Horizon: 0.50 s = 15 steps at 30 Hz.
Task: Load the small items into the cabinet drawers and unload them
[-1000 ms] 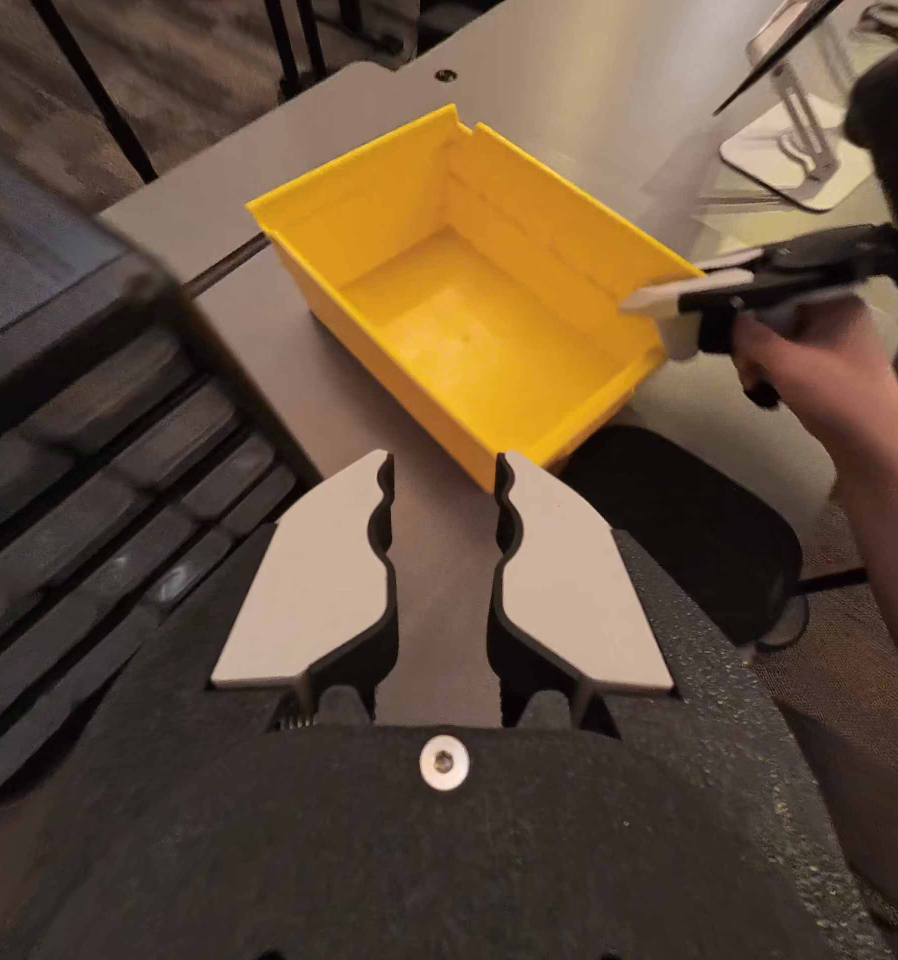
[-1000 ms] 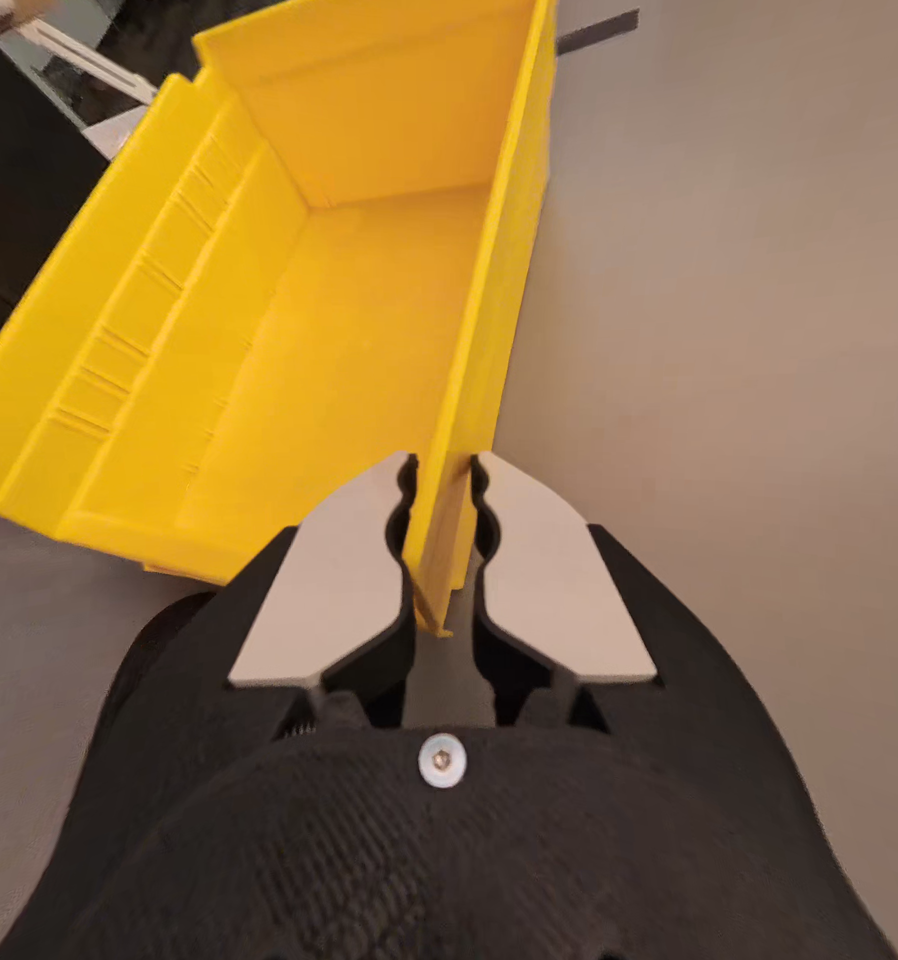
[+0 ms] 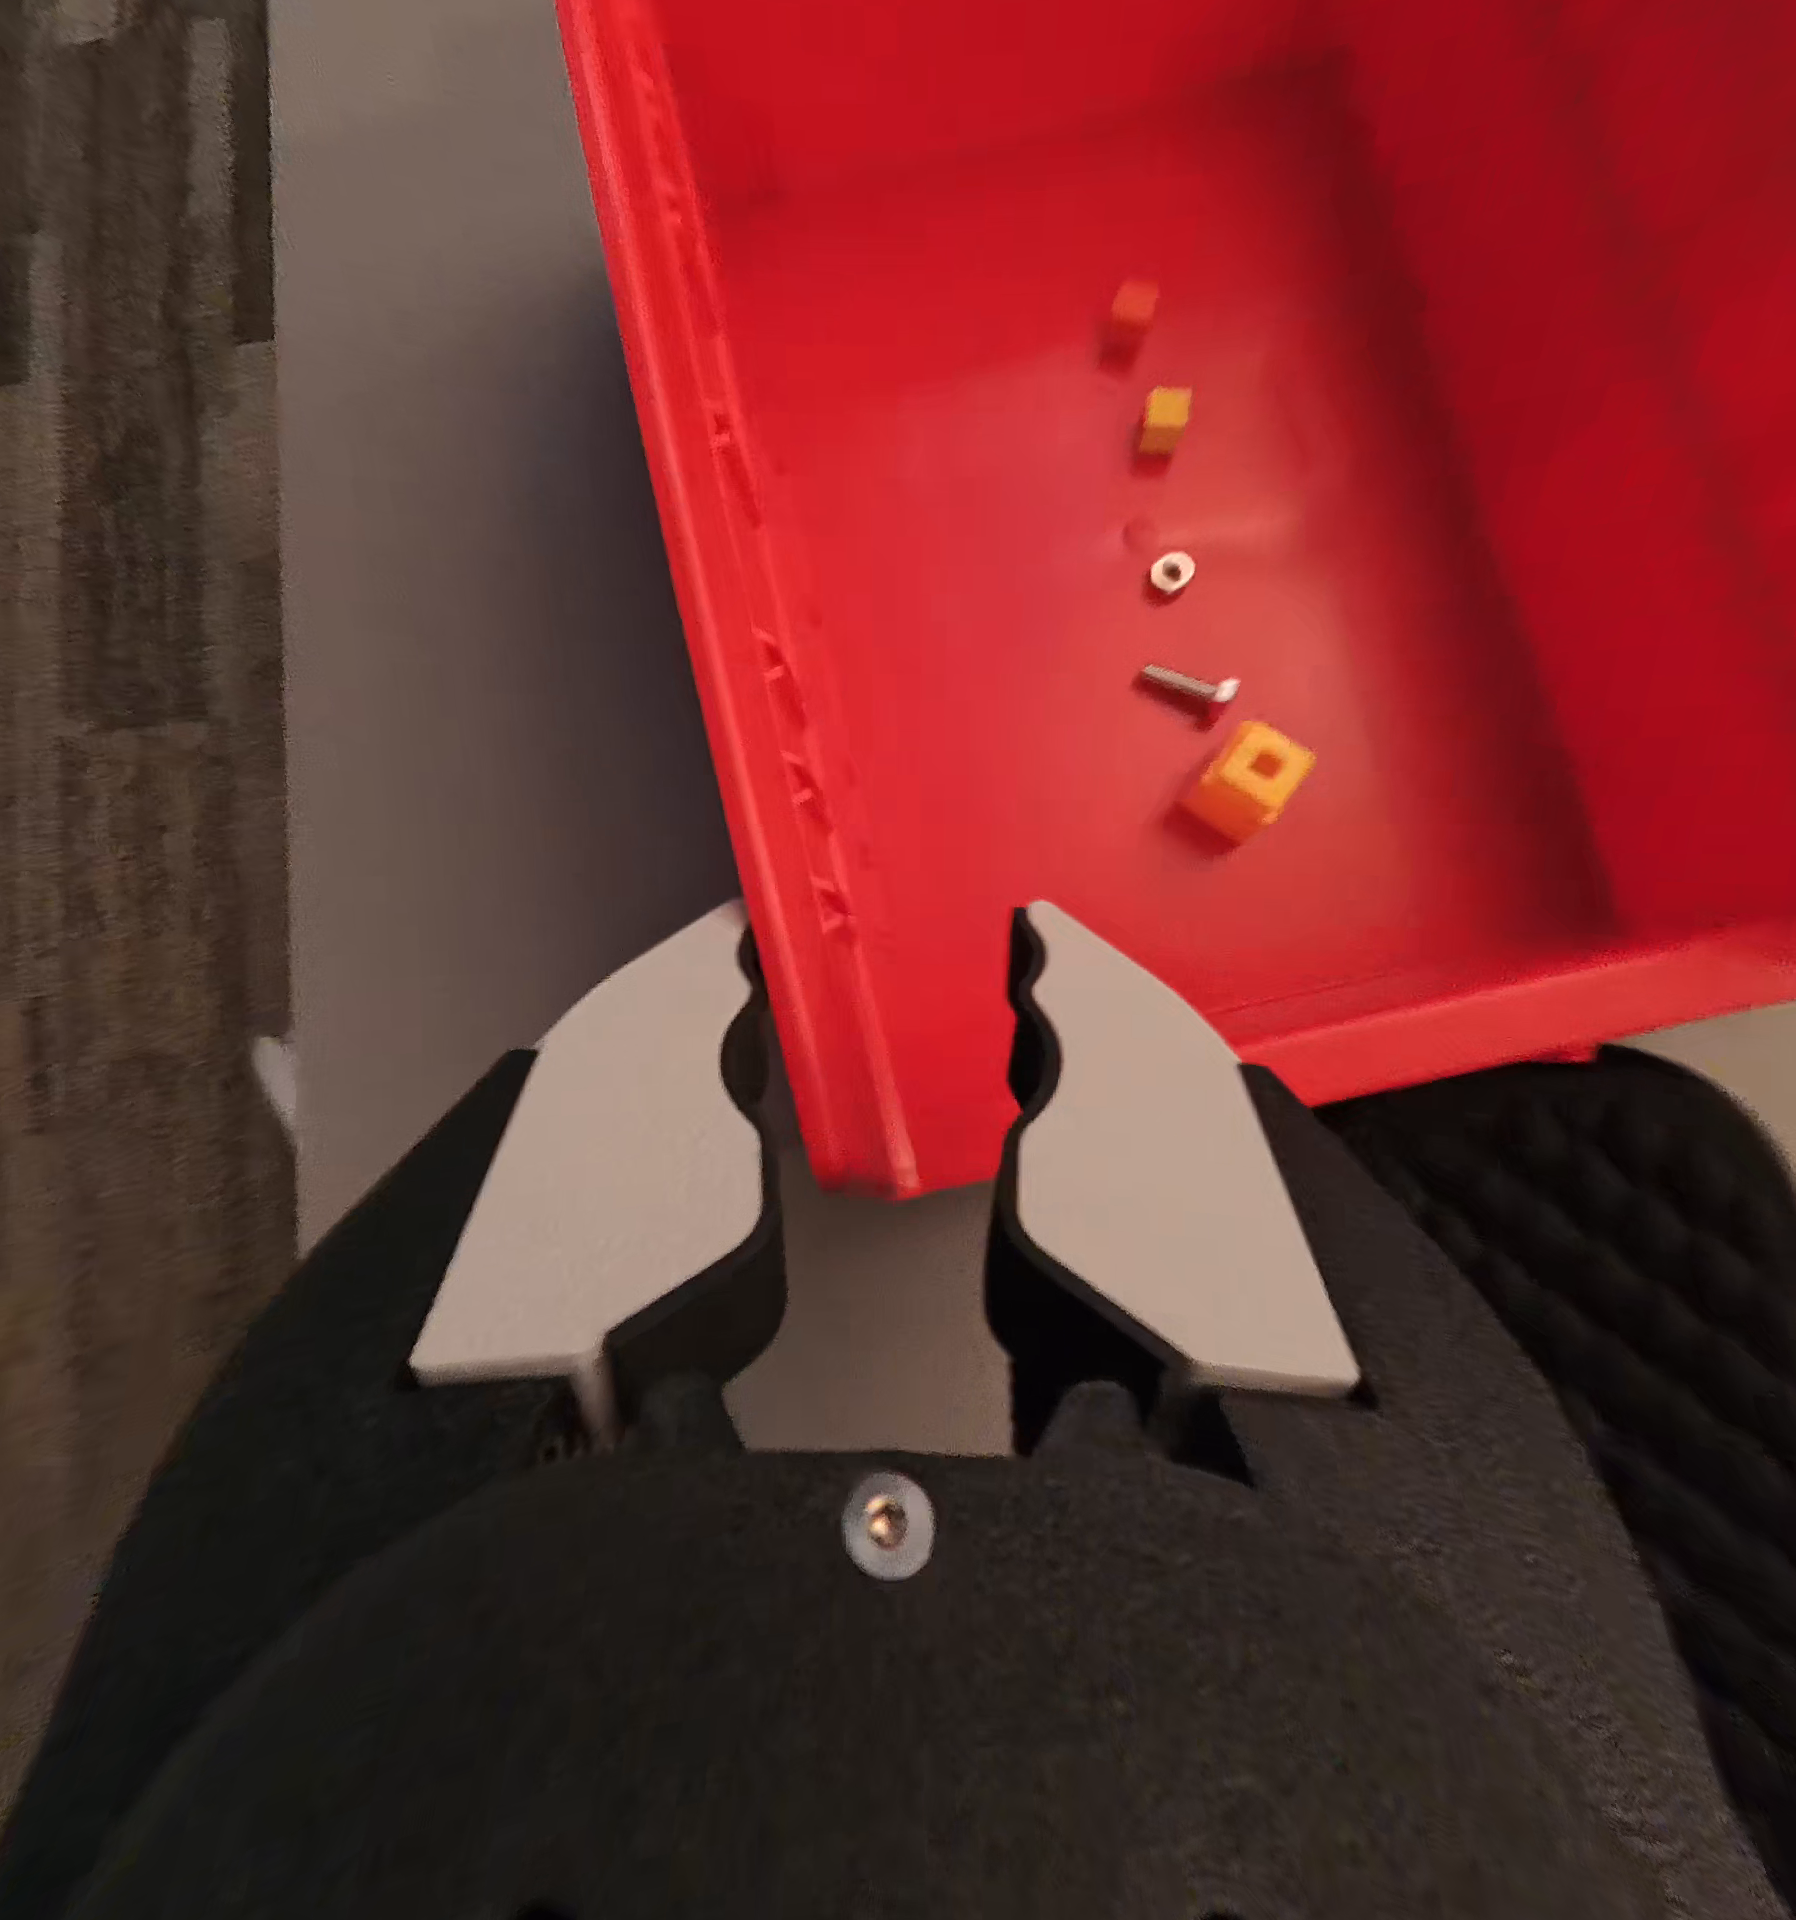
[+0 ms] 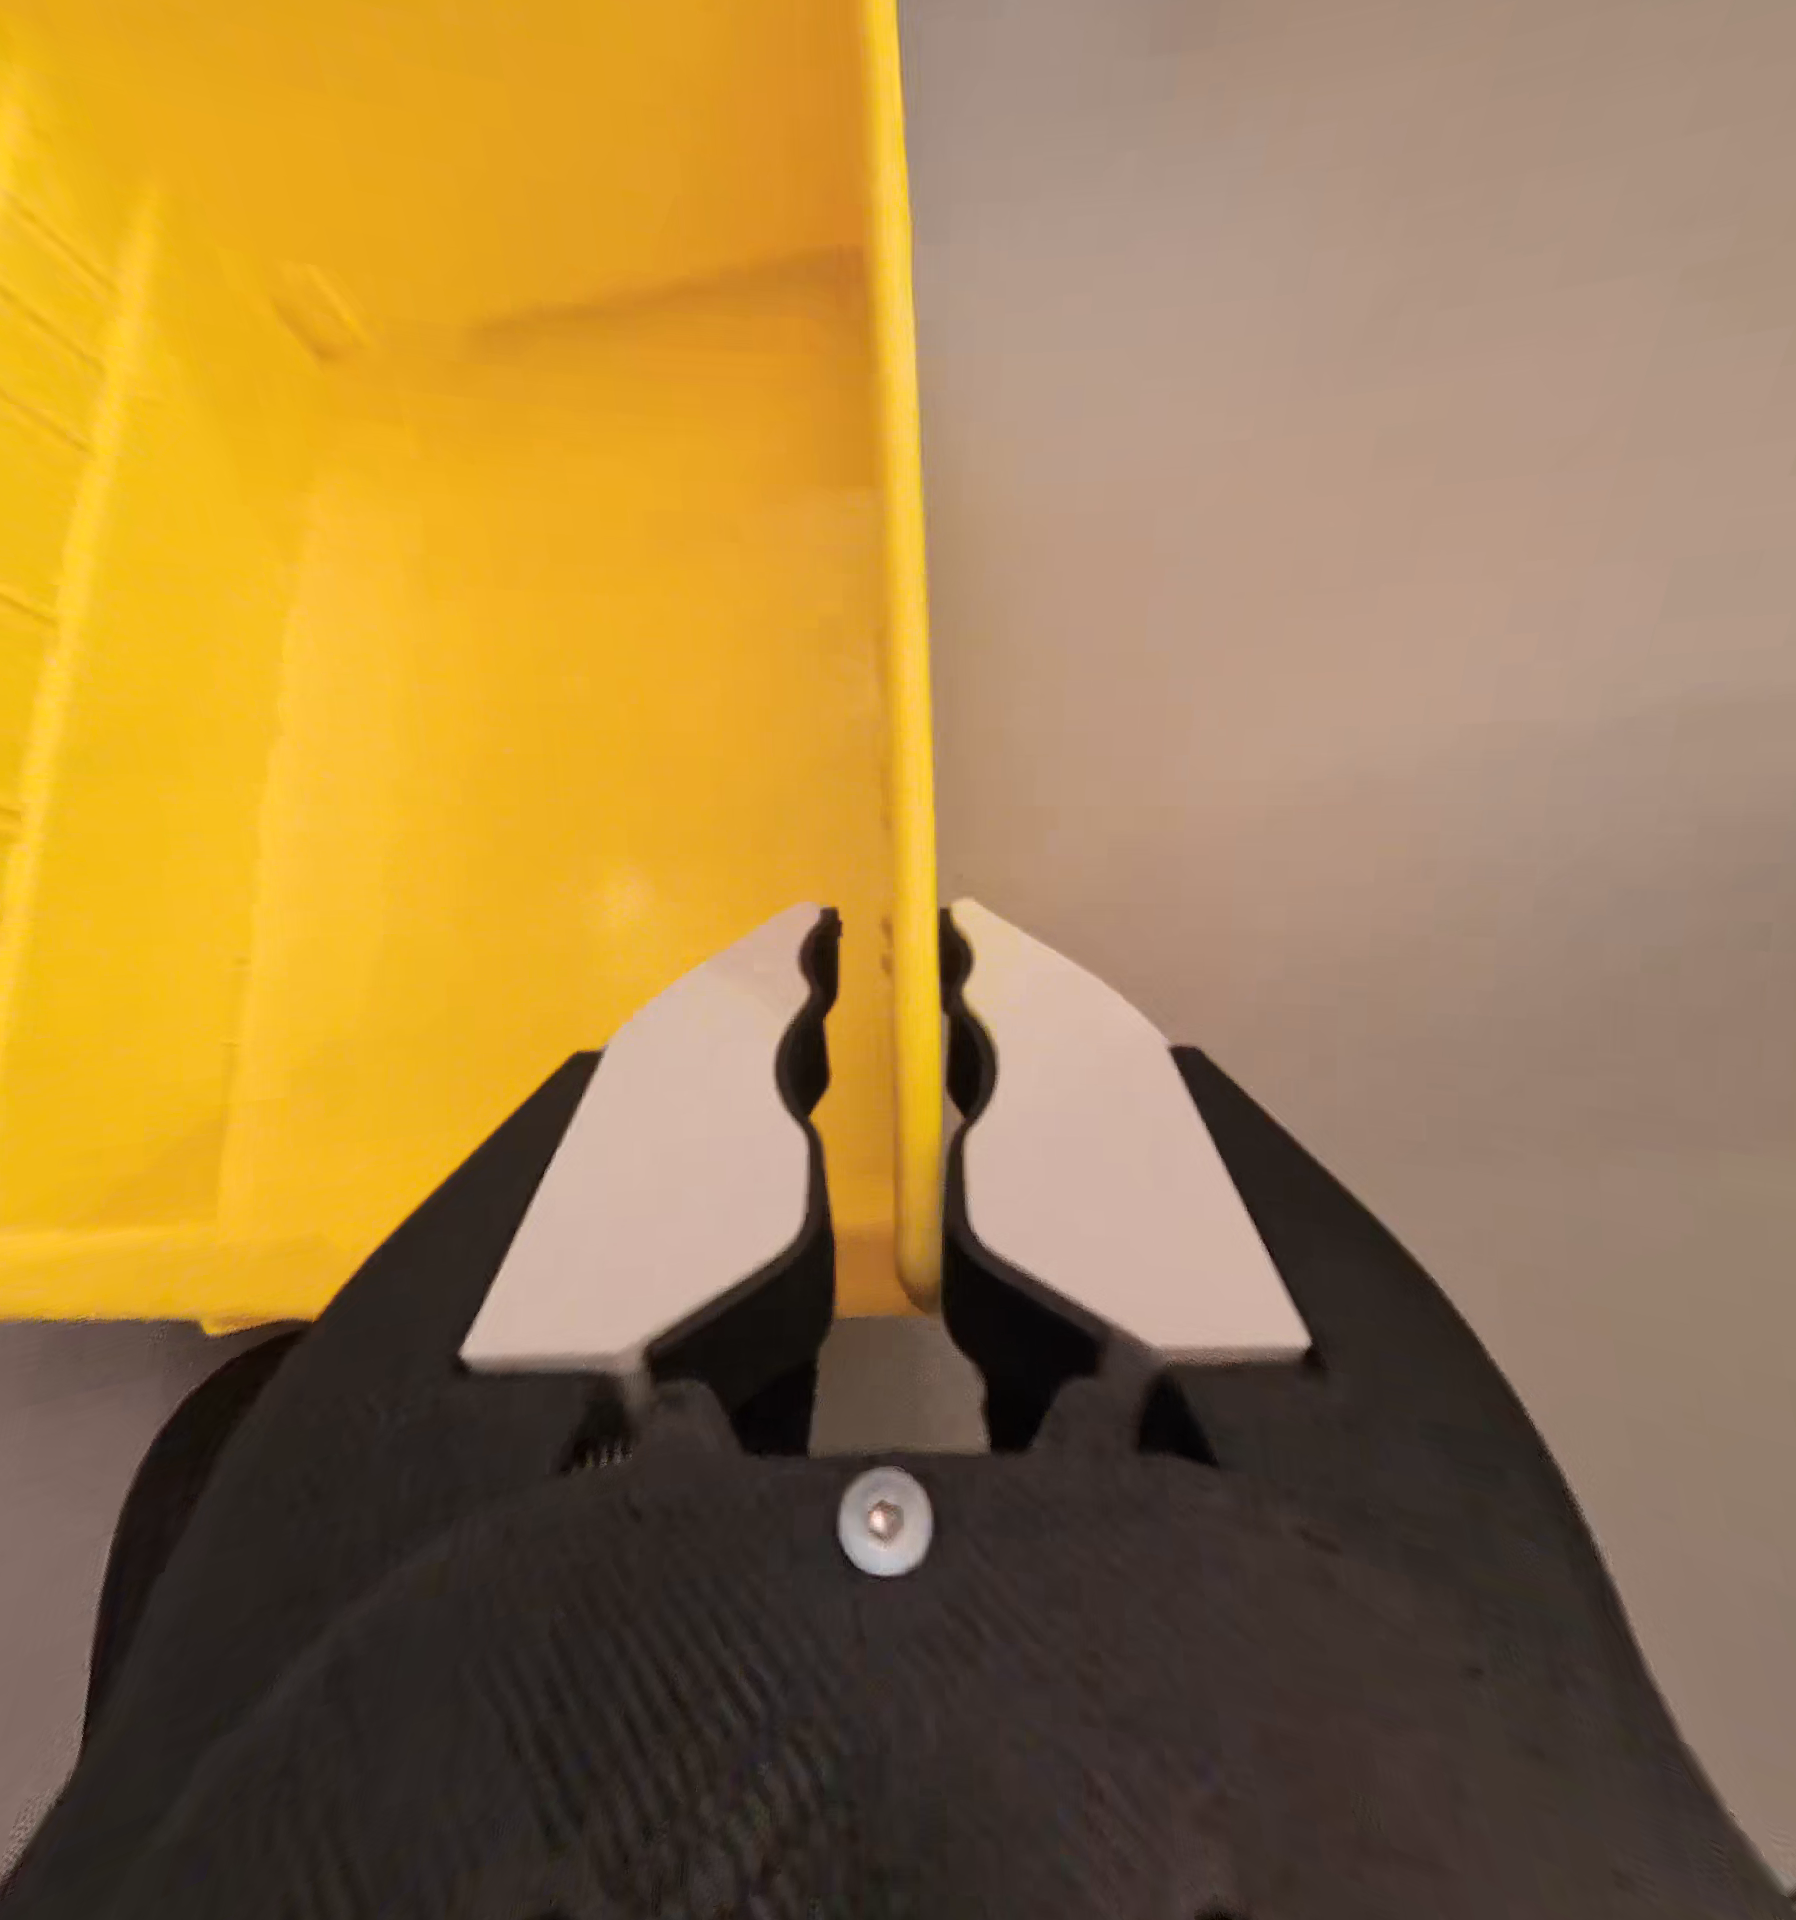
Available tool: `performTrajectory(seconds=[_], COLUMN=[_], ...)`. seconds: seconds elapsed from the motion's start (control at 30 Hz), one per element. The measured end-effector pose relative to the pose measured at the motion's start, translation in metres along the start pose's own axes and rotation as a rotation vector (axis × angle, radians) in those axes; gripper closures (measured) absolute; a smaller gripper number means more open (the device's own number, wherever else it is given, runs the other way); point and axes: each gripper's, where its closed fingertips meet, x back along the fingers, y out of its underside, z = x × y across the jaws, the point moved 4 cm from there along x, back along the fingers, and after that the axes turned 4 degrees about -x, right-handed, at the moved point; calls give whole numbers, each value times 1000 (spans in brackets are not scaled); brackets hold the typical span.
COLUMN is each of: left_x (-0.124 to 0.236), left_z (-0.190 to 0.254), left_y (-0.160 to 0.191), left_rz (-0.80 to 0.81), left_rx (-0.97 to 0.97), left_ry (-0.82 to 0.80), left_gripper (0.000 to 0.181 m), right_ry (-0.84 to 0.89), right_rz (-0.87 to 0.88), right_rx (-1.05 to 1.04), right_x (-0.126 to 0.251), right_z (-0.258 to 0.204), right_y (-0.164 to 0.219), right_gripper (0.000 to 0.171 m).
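Red bin (image 3: pixel 977 312) now between left claw (image 3: pixel 878 920), previously empty

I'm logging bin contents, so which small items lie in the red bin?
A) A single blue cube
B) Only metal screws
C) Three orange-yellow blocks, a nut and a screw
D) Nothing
C: on the red bin floor lie three orange-yellow blocks, a nut and a screw.

Bright red bin (image 3: pixel 977 312) upper right holds orange cubes (image 3: pixel 1249 781) and a silver screw (image 3: pixel 1190 691); the other bin (image 4: pixel 458 623) is solid yellow, the table (image 4: pixel 1393 520) plain grey.
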Motion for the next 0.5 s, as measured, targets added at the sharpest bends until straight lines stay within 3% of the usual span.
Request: performTrajectory(seconds=[0.1, 0.5], left_x=[-10, -24], left_z=[-12, -38], left_y=[0, -11], left_rz=[-42, 27], left_rx=[-71, 189], left_ry=[-134, 39], left_gripper=[163, 173], right_ry=[-7, -38], right_rz=[-3, -26], right_rx=[-15, -48], right_x=[-1, -5], right_z=[5, 42], right_y=[-4, -19], right_gripper=[164, 163])
